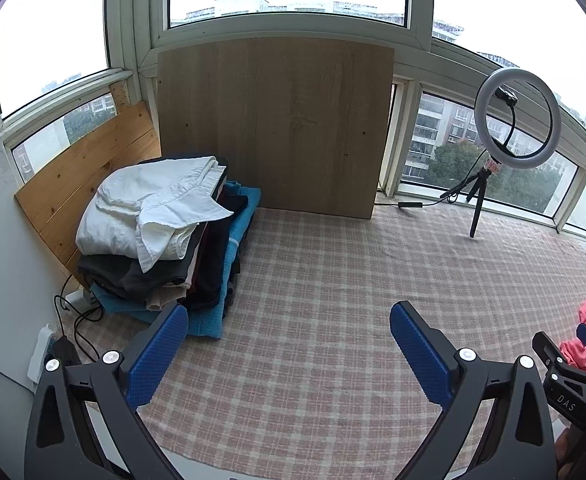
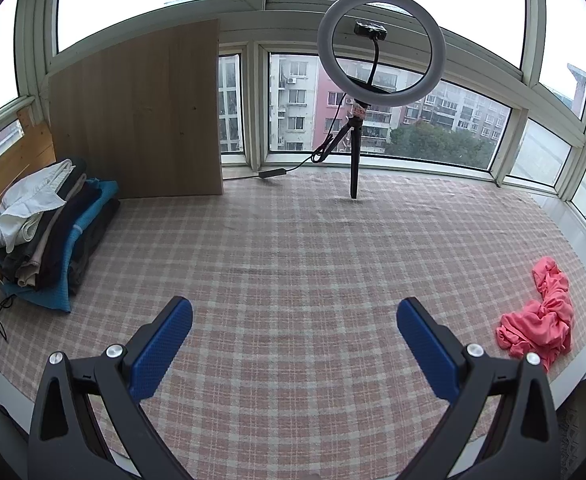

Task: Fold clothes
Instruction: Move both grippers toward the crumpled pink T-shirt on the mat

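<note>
The left gripper (image 1: 289, 320) is hovering over the checked cloth (image 1: 313, 280) with its blue fingers (image 1: 161, 348) spread wide, nothing between them and nothing touching the pads. The right gripper (image 2: 295, 316) is doing the same in its own view: fingers (image 2: 425, 348) standing wide apart, empty, angled down toward bare cloth (image 2: 293, 248). In the left view the right gripper (image 1: 585, 344) is showing at the right edge, just beside the left one.

The pink garment (image 2: 541, 316) is lying crumpled on the cloth to the right of the right gripper, near the cloth's right edge and apart from both sets of fingers. In the left view only a bit of it (image 1: 581, 344) is showing behind the right gripper.

The stack (image 1: 161, 236) of folded clothes is sitting at the far left, with a white shirt (image 1: 149, 204) on top, leaning against a plank (image 1: 89, 184). The left finger is appearing just below the stack's near corner; whether it is touching, I cannot tell.

A board (image 1: 273, 124) is standing upright at the back against the window. A ring light (image 2: 381, 52) on a tripod is standing on the cloth's far edge, right of the board, its cable (image 2: 293, 168) trailing along the sill. Between the stack, the tripod and the garment, the middle of the cloth is lying open.
</note>
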{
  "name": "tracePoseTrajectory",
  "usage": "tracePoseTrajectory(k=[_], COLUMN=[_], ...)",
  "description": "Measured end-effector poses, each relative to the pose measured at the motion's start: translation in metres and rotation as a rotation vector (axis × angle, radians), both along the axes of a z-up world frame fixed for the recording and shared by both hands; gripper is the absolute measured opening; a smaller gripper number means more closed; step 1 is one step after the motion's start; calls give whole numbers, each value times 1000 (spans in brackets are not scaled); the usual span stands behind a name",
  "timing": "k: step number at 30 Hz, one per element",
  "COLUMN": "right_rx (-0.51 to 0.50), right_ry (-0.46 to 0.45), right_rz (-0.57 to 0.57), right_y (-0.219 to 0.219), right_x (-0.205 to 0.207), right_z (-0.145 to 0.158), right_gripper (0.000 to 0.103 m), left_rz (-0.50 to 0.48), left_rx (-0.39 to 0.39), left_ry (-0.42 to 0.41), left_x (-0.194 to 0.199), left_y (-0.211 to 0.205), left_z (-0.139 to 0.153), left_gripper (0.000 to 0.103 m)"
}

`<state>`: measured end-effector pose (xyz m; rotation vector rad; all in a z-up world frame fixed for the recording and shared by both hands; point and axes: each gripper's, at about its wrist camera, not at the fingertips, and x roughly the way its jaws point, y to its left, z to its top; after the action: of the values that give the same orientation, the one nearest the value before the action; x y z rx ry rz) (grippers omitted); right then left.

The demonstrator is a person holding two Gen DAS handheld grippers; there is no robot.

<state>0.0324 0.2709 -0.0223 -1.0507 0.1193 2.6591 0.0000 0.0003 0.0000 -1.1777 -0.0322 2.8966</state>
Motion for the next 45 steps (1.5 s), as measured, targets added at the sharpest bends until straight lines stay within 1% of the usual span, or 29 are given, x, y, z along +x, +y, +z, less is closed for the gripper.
tracePoseTrajectory(k=[2, 5, 8, 14, 20, 25, 33, 35, 37, 45], right_rx=[1, 2, 5, -3, -39, -16, 42, 48, 49, 47], right_ry=[5, 10, 0, -2, -21, -20, 5, 0, -5, -24], right_rz=[2, 7, 26, 43, 40, 36, -37, -57, -77, -170], right_y=[-1, -3, -11, -21, -27, -32, -37, -37, -36, -29], right_x=[0, -1, -1, -3, -5, -3, 5, 7, 10, 29], right_z=[0, 1, 1, -2, -8, -8, 0, 0, -1, -5], right_gripper=[103, 103, 103, 103, 103, 103, 103, 103, 103, 103], left_rz=[-23, -65, -63, -69, -58, -56, -99, -114, -131, -233], left_rx=[-13, 1, -22, -26, -15, 2, 15, 16, 16, 13], left_ry=[1, 10, -5, -6, -24, -18, -23, -29, -35, -40], left_x=[0, 2, 3, 5, 5, 5, -2, -5, -8, -14], left_y=[2, 1, 5, 3, -8, -18, -20, -18, -16, 5], left_z=[-1, -7, -12, -13, -20, -23, -28, -29, -31, -34], left_gripper=[102, 101, 101, 101, 101, 100, 99, 97, 92, 92])
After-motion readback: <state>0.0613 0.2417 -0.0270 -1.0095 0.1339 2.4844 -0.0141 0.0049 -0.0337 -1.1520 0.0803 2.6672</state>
